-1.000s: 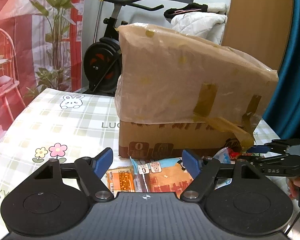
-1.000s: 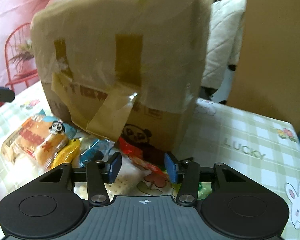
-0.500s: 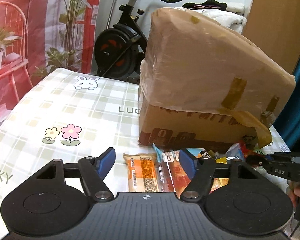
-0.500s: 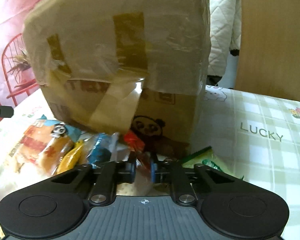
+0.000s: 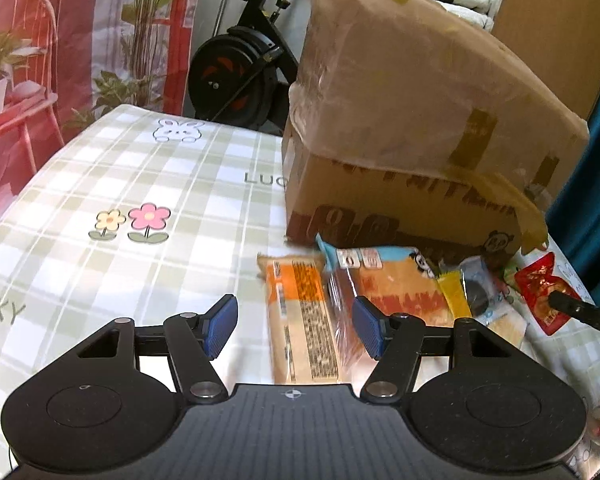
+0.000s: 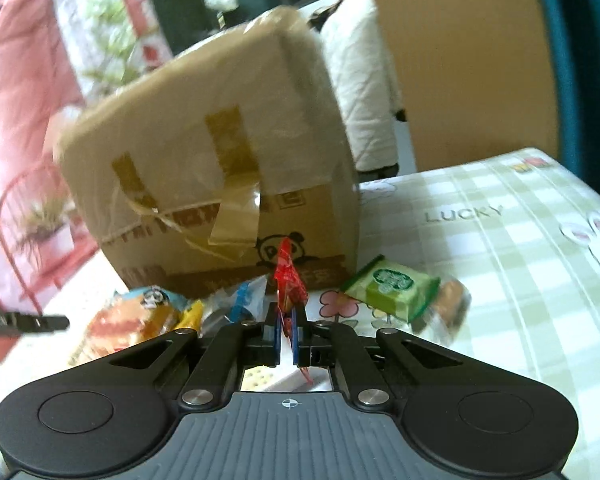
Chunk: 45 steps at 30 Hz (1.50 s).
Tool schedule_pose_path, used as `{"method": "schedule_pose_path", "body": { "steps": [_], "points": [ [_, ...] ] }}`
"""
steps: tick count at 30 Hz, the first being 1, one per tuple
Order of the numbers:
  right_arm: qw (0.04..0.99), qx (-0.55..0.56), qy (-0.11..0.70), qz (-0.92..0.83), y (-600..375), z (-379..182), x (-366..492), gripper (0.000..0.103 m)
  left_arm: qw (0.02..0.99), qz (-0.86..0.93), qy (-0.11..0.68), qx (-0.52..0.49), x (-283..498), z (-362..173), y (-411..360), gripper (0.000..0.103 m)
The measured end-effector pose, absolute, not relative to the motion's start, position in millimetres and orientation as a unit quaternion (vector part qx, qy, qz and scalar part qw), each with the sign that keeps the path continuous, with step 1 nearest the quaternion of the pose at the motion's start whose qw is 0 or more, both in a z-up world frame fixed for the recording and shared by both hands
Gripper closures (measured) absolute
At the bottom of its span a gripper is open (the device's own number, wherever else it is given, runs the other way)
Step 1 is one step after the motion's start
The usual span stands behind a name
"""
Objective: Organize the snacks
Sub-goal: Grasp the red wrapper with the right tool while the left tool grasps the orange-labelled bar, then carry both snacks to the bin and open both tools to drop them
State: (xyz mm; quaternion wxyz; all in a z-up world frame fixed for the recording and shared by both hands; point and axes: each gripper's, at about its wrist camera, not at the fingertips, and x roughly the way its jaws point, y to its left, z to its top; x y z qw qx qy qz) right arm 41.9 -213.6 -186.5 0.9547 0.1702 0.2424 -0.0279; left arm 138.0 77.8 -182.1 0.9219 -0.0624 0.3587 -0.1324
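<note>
My right gripper (image 6: 286, 330) is shut on a red snack packet (image 6: 287, 276) and holds it upright above the table; the packet also shows in the left wrist view (image 5: 542, 292). My left gripper (image 5: 294, 326) is open and empty, just above an orange bread packet (image 5: 304, 320). Beside it lie a blue-and-orange panda packet (image 5: 396, 276), a yellow packet (image 5: 454, 294) and a dark cookie packet (image 5: 478, 292). A green snack packet (image 6: 392, 286) lies to the right of the red one. A taped cardboard box (image 5: 412, 132) stands behind the snacks.
The table has a checked cloth (image 5: 140, 184) with flower and rabbit prints. An exercise bike (image 5: 240, 68) and a red chair (image 5: 16, 80) stand beyond its far edge. A cracker packet (image 6: 260, 378) lies under my right gripper.
My right gripper closed on the red packet and lifted it off the pile. My left gripper drew back and to the left, staying open.
</note>
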Motion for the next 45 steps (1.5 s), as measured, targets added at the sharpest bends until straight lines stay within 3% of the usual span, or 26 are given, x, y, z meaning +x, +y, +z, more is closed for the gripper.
{"method": "schedule_pose_path", "body": {
  "steps": [8,10,18,22,29,35,36,37,45],
  "points": [
    [0.954,0.186,0.236,-0.017,-210,-188,33,0.099,0.923,-0.128,0.362,-0.031,133,-190,72,0.038],
    [0.954,0.184,0.236,-0.013,-205,-188,33,0.099,0.927,-0.108,0.358,-0.008,137,-193,67,0.057],
    [0.952,0.190,0.238,-0.017,-206,-193,32,0.099,0.923,-0.117,0.366,-0.024,158,-201,53,0.053],
    [0.951,0.193,0.242,-0.021,-208,-196,33,0.099,0.925,-0.105,0.363,-0.023,165,-206,48,0.044],
    [0.950,0.197,0.241,-0.023,-209,-196,29,0.099,0.923,-0.085,0.374,-0.046,160,-213,65,0.042],
    [0.950,0.197,0.242,-0.018,-204,-196,28,0.099,0.926,-0.078,0.370,-0.006,157,-217,64,0.045],
    [0.950,0.196,0.242,-0.018,-204,-196,28,0.099,0.926,-0.078,0.369,-0.002,158,-217,63,0.051],
    [0.950,0.195,0.243,-0.020,-205,-196,28,0.099,0.927,-0.081,0.365,0.000,157,-216,63,0.064],
    [0.949,0.194,0.246,-0.026,-208,-194,29,0.099,0.933,-0.060,0.353,-0.003,147,-207,70,0.065]
  ]
}}
